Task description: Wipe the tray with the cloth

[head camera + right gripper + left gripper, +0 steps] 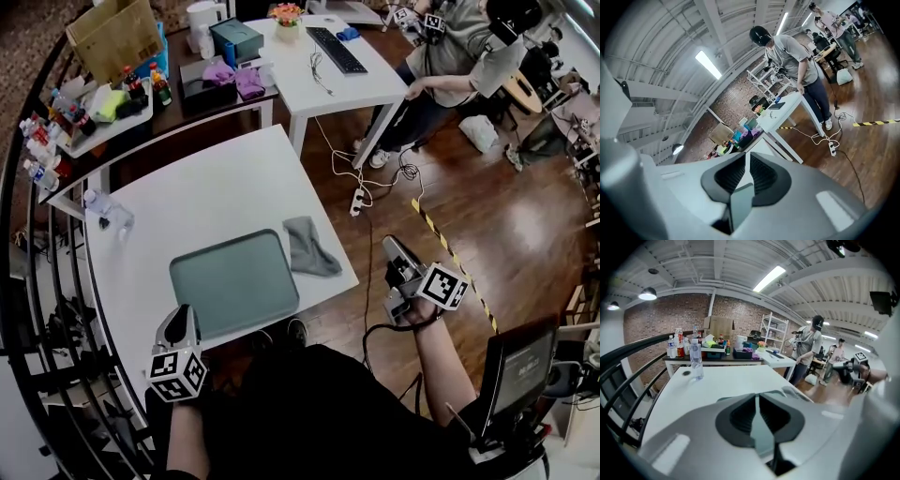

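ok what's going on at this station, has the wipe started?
Not yet. A person holds a gripper in each hand, and both sets of jaws are closed on nothing. The left gripper hovers at the near edge of the white table, by the front-left corner of the tray. The right gripper is off the table's right side, over the floor. The grey cloth lies crumpled beside the tray's right edge.

The tray was muted grey-green, the cloth grey, the counter white; the floor dark brown wood, crossed by yellow-and-black striped tape.
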`<move>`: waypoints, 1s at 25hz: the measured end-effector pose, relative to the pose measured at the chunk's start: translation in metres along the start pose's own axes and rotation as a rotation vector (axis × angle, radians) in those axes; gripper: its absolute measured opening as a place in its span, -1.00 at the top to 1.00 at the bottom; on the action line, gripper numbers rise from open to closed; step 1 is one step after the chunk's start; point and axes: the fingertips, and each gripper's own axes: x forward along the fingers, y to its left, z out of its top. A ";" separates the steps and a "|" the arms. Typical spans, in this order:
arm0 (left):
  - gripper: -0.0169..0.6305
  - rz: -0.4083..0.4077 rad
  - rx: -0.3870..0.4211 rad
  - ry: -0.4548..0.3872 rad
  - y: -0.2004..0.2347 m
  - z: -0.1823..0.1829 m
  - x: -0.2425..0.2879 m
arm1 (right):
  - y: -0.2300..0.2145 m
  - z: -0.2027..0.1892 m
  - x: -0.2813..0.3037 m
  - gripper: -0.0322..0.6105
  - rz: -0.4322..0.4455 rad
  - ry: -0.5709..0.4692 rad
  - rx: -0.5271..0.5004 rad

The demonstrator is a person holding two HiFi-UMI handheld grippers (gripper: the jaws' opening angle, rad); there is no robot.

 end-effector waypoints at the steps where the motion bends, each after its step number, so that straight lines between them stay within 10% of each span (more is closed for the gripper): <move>1: 0.81 -0.009 0.000 0.002 0.000 0.000 0.001 | 0.005 0.004 -0.001 0.80 0.004 -0.013 -0.011; 15: 0.81 -0.021 0.057 0.017 -0.004 -0.003 -0.014 | 0.044 0.006 -0.005 0.84 -0.065 -0.011 -0.242; 25: 0.82 -0.065 0.229 -0.199 -0.054 0.084 -0.025 | 0.106 -0.041 0.022 0.86 0.004 0.019 -0.522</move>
